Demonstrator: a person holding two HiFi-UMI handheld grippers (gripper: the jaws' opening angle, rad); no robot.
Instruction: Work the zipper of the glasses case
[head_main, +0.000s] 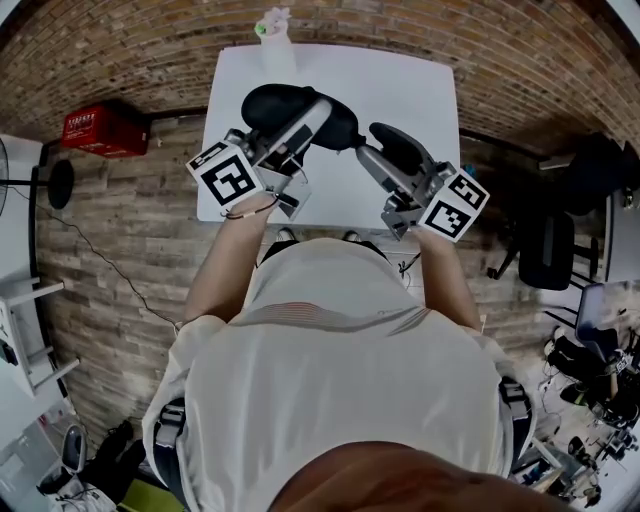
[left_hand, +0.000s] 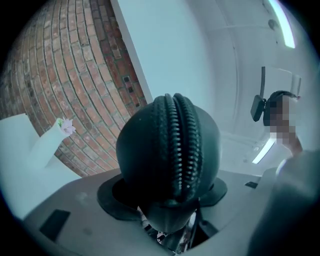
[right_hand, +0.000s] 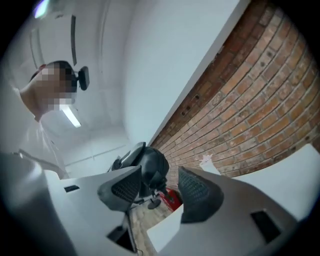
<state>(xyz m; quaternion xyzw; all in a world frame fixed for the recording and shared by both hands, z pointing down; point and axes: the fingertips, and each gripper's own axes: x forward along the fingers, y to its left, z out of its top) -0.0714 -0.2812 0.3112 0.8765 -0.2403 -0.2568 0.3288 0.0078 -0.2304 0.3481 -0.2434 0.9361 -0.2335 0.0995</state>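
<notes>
So that its ribbed zipper seam (left_hand: 176, 145) faces outward, the black oval fabric glasses case (head_main: 275, 105) is clenched between the fingers of the left gripper (head_main: 305, 120) above the white desk (head_main: 400, 90). The fingers of the right gripper (right_hand: 160, 187) stand released and empty with the case just beyond them, probably waiting to take the slider.

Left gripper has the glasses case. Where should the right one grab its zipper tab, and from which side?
Pinch the small tab that seems to hang off the end of the glasses case nearest the right gripper, coming in from the right. The left gripper clamps the far side, so the zipper ridge is free.
</notes>
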